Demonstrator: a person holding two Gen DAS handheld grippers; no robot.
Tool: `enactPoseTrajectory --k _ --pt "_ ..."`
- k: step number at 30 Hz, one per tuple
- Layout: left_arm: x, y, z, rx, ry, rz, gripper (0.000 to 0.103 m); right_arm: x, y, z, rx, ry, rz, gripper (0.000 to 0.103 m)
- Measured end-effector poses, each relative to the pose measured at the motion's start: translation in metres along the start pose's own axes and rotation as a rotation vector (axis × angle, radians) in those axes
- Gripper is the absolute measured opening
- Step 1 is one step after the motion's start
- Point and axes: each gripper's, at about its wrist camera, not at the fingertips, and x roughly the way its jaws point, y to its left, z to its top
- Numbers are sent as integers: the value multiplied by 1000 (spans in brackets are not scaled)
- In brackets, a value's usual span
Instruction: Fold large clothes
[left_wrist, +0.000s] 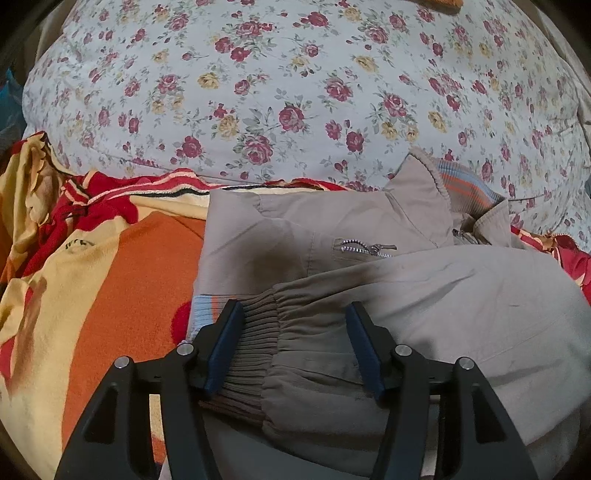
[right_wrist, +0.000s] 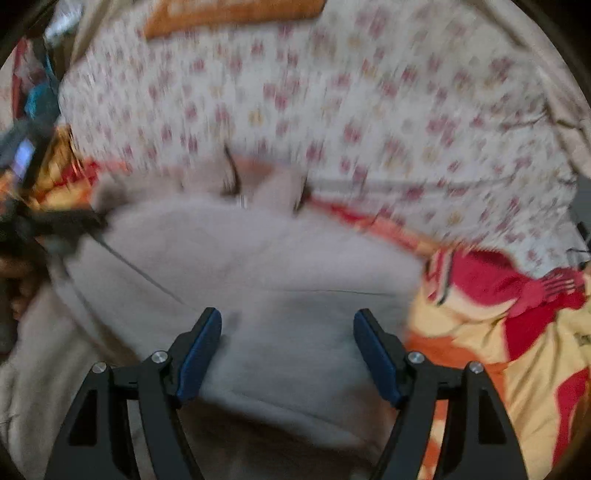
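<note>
Right gripper (right_wrist: 287, 354) (fingers spread wide) over what seems a beige jacket (right_wrist: 240, 258); view blurred.

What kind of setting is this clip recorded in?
Most likely a bedroom: a beige jacket lies on a bed spread with an orange and yellow blanket, with floral bedding behind it.

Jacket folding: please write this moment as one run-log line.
beige jacket: sleeve folded across body | left gripper: open over ribbed cuff | right gripper: open, view blurred

A home bedroom: floral bedsheet (left_wrist: 295, 92), bright orange-and-red blanket (left_wrist: 110, 277), both rumpled.
</note>
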Motion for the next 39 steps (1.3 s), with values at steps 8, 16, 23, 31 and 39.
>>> enactPoseTrajectory --k 8,16,23,31,39 --pt "-7 2 -1 8 -11 -25 54 -86 -34 -59 93 -47 -126 92" --pt "-109 22 -31 62 -52 -96 54 -139 -53 -143 166 18 -104 92" --pt "-167 52 -121 118 46 -83 54 -158 -49 -235 373 176 71 92" --pt "-197 52 -227 111 157 -102 54 -120 -5 -267 297 374 211 92" --pt "-200 68 -285 46 257 -123 53 -106 4 -272 272 434 260 68"
